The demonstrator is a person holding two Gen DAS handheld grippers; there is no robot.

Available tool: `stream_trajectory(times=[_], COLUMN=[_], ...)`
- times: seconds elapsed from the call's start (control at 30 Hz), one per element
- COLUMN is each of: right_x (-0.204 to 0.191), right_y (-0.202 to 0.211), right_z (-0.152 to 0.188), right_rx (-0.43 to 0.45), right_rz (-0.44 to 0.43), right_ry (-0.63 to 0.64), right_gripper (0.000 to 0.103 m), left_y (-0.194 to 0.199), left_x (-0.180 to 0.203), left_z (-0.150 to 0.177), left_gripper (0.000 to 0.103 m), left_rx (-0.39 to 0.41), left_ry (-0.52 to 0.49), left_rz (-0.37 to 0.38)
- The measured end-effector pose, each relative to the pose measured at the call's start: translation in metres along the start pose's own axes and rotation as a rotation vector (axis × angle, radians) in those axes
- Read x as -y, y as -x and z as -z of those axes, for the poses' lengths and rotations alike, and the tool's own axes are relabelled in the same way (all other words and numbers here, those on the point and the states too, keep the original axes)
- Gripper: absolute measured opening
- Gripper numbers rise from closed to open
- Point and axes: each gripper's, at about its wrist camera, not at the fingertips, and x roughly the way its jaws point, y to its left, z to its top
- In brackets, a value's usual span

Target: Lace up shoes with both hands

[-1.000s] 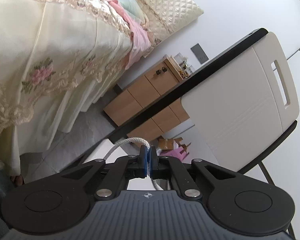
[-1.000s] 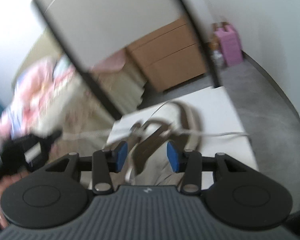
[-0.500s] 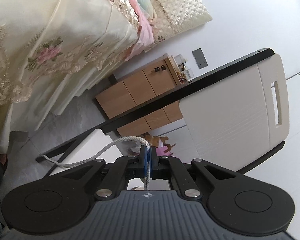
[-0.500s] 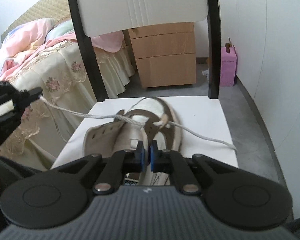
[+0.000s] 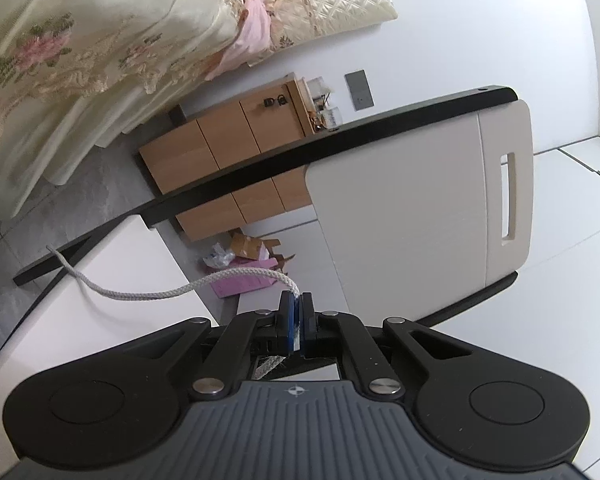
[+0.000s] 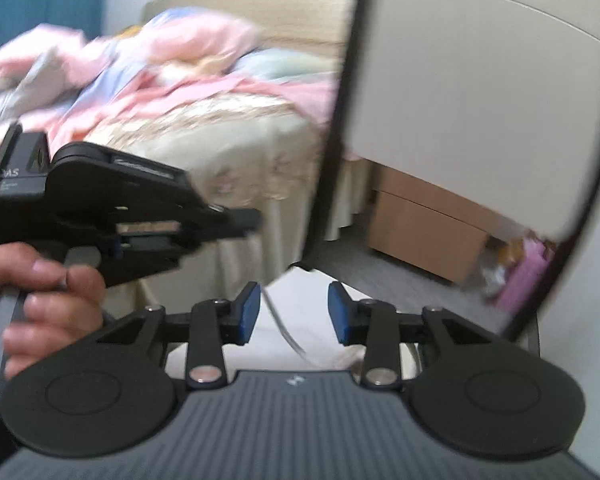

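My left gripper is shut on the white shoelace, which curves left from the pads to its free end over the white chair seat. In the blurred right wrist view the left gripper shows at the left, held in a hand, its fingers closed. My right gripper is open and empty above the seat, with a thin blurred stretch of lace between its pads. The shoe is not in view.
The chair's cream backrest with its black frame stands close ahead. A bed with a floral cover is at the left. A wooden drawer unit and a pink box stand on the grey floor behind.
My right gripper has opened and swung up and left, so the shoe has left its view. My left gripper still holds the lace, with more of its free end showing.
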Motion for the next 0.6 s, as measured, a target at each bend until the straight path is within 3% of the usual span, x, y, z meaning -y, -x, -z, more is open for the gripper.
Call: stream_trajectory(times=[0.07,0.23,0.43,0.5,0.53,0.6], right_x=[-0.006,-0.019,-0.023,-0.020,-0.020,-0.019], right_y=[-0.019,-0.040,-0.024,-0.017,-0.014,-0.008], right_z=[-0.011,-0.025,-0.025,-0.024,-0.023,-0.022], right_rx=[-0.039,-0.066,-0.046,-0.041,-0.039,-0.037], right_rz=[-0.013,-0.023,-0.014,-0.009,-0.008,-0.009], right_ry=[0.030,0.112,0.159,0.158,0.161,0.166], right_gripper=[0.036,0.003,0.002,0.002,0.003,0.003], left_y=[0.001,0.005,-0.002,-0.007,-0.009,-0.013], left_x=[0.001,-0.003,-0.015,-0.021,-0.024,-0.030], left_z=[0.000,-0.002,-0.004,-0.003,-0.002,0.000], left_gripper=[0.002,0.002,0.005,0.022,0.038,0.044], left_rx=[-0.009,-0.005,-0.057,-0.080,-0.090,-0.105], left_ry=[-0.006,0.010,0.115,0.166,0.194,0.245], left_rz=[0.002,-0.003,0.042,0.060,0.073,0.111])
